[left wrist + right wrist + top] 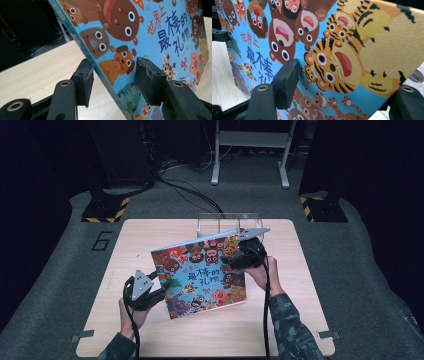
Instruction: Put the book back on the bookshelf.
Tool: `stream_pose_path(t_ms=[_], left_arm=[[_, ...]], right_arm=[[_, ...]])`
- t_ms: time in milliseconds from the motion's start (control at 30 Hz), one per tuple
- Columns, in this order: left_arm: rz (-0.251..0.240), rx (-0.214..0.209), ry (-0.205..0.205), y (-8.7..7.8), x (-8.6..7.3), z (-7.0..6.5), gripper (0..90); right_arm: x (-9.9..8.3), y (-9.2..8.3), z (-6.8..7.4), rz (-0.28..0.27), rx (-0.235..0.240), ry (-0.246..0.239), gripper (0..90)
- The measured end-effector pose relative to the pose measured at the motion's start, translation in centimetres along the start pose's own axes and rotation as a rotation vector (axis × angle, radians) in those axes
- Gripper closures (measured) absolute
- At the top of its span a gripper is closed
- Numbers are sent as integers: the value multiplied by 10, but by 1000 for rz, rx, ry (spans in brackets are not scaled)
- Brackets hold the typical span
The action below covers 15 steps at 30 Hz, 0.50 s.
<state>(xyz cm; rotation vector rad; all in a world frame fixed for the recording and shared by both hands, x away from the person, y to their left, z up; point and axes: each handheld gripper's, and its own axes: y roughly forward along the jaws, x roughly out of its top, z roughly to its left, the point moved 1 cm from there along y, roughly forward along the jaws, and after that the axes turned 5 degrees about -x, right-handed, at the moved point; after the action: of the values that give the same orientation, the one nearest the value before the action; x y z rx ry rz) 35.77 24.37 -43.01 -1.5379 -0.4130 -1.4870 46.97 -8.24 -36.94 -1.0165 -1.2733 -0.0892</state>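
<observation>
A picture book (pixel 200 275) with a light-blue cover crowded with cartoon animals and Chinese title characters is held tilted above the middle of a pale wooden table (pixel 280 330), its far edge raised and its near edge lower, towards the person. In the high view the cover is turned up and towards the camera.

The book's left edge is straddled by the left gripper (pixel 159 295). In the left gripper view (pixel 112 82), one black jaw is seen behind the spine and the other against the front cover, over a small brown dog and a green creature; the jaws are drawn in to about the thickness of the book, with a slight gap visible on the spine side, so a firm clamp cannot be confirmed.

The upper right corner of the book is taken by the right gripper (pixel 235 256). In the right gripper view (pixel 342 82) the cover, with its tigers and brown bears, is seen passing between the two jaws; the left jaw lies against the printed face, while the other jaw is largely hidden behind the book's edge. The jaws stand fairly wide, and whether the book is pinched there cannot be told.

Each gripper is carried by a hand, with a cable trailing back along the forearm.

Just beyond the book, at the table's far edge, a clear plastic container (pixel 215 222) is seen. The table stands on grey carpet (pixel 55 270), with a white metal frame (pixel 250 145) farther back.
</observation>
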Motion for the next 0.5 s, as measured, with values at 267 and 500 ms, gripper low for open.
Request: stream_pose_path(t_ms=[267, 500], left_arm=[[-42, -9, -15, -5, 1, 5, 554], [-58, -109, -119, 0, 5, 20, 539]], right_arm=[[3, -4, 1, -7, 7, 9, 346], [3, -3, 1, -20, 8, 8, 345]])
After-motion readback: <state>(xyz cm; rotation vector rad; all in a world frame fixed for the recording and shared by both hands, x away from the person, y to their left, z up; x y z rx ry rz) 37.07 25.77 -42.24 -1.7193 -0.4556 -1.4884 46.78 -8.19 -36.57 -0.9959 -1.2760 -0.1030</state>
